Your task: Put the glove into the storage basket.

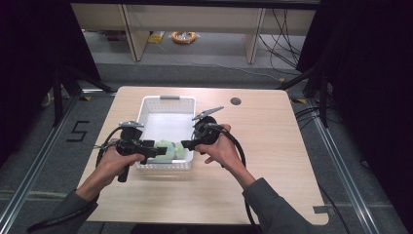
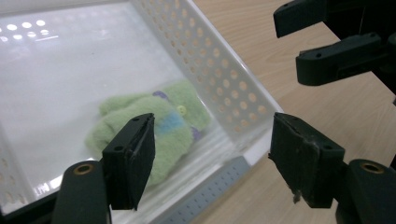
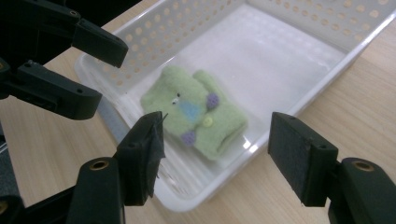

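Green knitted cloth lay folded inside the white basket, at its near end by the worktop's front edge. My left tool and right tool hung over it, jaws apart, empty. I judged placing done; only withdrawal remained.
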Demonstrator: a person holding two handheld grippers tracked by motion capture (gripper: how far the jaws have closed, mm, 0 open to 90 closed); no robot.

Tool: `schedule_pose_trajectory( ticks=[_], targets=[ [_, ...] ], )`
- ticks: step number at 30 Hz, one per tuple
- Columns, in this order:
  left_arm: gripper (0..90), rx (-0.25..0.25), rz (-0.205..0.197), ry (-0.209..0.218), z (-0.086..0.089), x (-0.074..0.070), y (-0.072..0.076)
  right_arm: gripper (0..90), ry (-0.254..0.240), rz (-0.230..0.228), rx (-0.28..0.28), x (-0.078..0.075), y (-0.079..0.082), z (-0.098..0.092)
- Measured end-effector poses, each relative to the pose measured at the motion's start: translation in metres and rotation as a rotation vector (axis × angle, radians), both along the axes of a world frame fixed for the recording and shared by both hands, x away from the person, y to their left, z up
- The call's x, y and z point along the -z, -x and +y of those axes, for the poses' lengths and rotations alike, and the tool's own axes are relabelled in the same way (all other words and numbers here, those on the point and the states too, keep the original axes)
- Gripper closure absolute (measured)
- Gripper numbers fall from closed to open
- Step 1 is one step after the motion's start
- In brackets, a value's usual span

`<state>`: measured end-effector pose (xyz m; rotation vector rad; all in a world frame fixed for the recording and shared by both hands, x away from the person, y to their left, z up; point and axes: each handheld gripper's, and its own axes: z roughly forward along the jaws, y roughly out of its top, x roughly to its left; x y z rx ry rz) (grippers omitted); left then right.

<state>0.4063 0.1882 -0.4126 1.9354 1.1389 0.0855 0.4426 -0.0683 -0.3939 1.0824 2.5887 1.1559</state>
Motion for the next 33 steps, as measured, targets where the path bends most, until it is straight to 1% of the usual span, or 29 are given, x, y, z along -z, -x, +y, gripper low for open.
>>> schedule_pose_trajectory(
  ticks=[1, 2, 3, 4, 6, 7, 11, 12, 13, 14, 15, 16, 17, 18, 19, 23, 24, 25, 26, 27, 28, 29, 30, 32, 33],
  targets=[
    [29.8, 0.003, -0.006, 0.004, -0.002, 0.0, 0.002, 36.5, -0.011, 0.016, 0.013, -0.001, 0.003, -0.002],
    [29.5, 0.006, -0.007, 0.006, -0.003, 0.0, 0.005, 36.4, -0.018, -0.001, 0.019, -0.001, 0.004, -0.005],
    [29.1, 0.009, -0.011, 0.008, -0.005, -0.001, 0.007, 36.3, -0.03, 0.0, 0.006, -0.001, 0.005, -0.008],
    [28.7, 0.018, -0.013, 0.012, -0.006, -0.001, 0.009, 36.2, -0.017, 0.006, 0.007, -0.001, 0.006, -0.012],
    [28.1, 0.033, -0.022, 0.021, -0.011, -0.001, 0.016, 35.9, -0.032, 0.002, 0.013, -0.001, 0.01, -0.016],
    [28.1, 0.04, -0.027, 0.023, -0.012, -0.001, 0.018, 35.5, -0.022, 0.002, 0.007, -0.002, 0.012, -0.019],
    [27.4, 0.057, -0.044, 0.029, -0.02, -0.001, 0.028, 34.4, -0.037, -0.025, -0.003, -0.001, 0.019, -0.03],
    [26.8, 0.061, -0.045, 0.032, -0.022, -0.001, 0.031, 34.3, -0.044, -0.021, 0.01, -0.001, 0.022, -0.032],
    [26.2, 0.063, -0.049, 0.033, -0.024, -0.001, 0.034, 34.2, -0.041, -0.025, 0.001, -0.001, 0.023, -0.036],
    [26.0, 0.072, -0.048, 0.034, -0.025, -0.001, 0.036, 34.1, -0.042, -0.019, 0.014, -0.001, 0.026, -0.038],
    [25.6, 0.075, -0.055, 0.036, -0.026, -0.001, 0.038, 34.0, -0.044, -0.033, 0.004, 0.0, 0.027, -0.041],
    [24.8, 0.08, -0.054, 0.042, -0.029, -0.001, 0.041, 34.0, -0.041, -0.04, 0.005, 0.0, 0.027, -0.043],
    [24.3, 0.087, -0.051, 0.04, -0.03, -0.001, 0.043, 33.9, -0.037, -0.043, 0.024, 0.0, 0.031, -0.047],
    [23.9, 0.092, -0.054, 0.043, -0.031, -0.002, 0.045, 33.8, -0.034, -0.049, 0.017, 0.0, 0.032, -0.05],
    [23.6, 0.095, -0.057, 0.047, -0.033, -0.002, 0.047, 33.8, -0.032, -0.047, 0.029, 0.0, 0.034, -0.052],
    [22.6, 0.111, -0.08, 0.038, -0.037, -0.003, 0.054, 33.7, -0.035, -0.066, 0.028, 0.001, 0.04, -0.064],
    [22.4, 0.113, -0.08, 0.038, -0.039, -0.002, 0.056, 33.7, -0.054, -0.058, 0.021, 0.001, 0.041, -0.066],
    [22.1, 0.119, -0.081, 0.036, -0.04, -0.002, 0.058, 33.7, -0.06, -0.049, 0.03, 0.001, 0.044, -0.069],
    [22.0, 0.126, -0.083, 0.035, -0.041, -0.002, 0.06, 33.7, -0.06, -0.064, 0.028, 0.001, 0.045, -0.072],
    [22.0, 0.127, -0.088, 0.036, -0.043, -0.002, 0.062, 33.6, -0.06, -0.044, 0.05, -0.001, 0.049, -0.074],
    [21.9, 0.131, -0.089, 0.041, -0.044, -0.001, 0.063, 33.5, -0.072, -0.049, 0.046, 0.0, 0.051, -0.076],
    [21.9, 0.132, -0.093, 0.04, -0.045, 0.0, 0.065, 33.3, -0.075, -0.07, 0.03, 0.001, 0.051, -0.079],
    [21.9, 0.133, -0.097, 0.041, -0.047, 0.0, 0.067, 33.3, -0.079, -0.071, 0.036, 0.002, 0.053, -0.081],
    [21.9, 0.145, -0.102, 0.04, -0.049, 0.002, 0.071, 33.2, -0.07, -0.081, 0.041, 0.002, 0.057, -0.086],
    [21.9, 0.15, -0.101, 0.041, -0.05, 0.003, 0.073, 33.2, -0.078, -0.072, 0.036, 0.003, 0.059, -0.088]
  ],
)
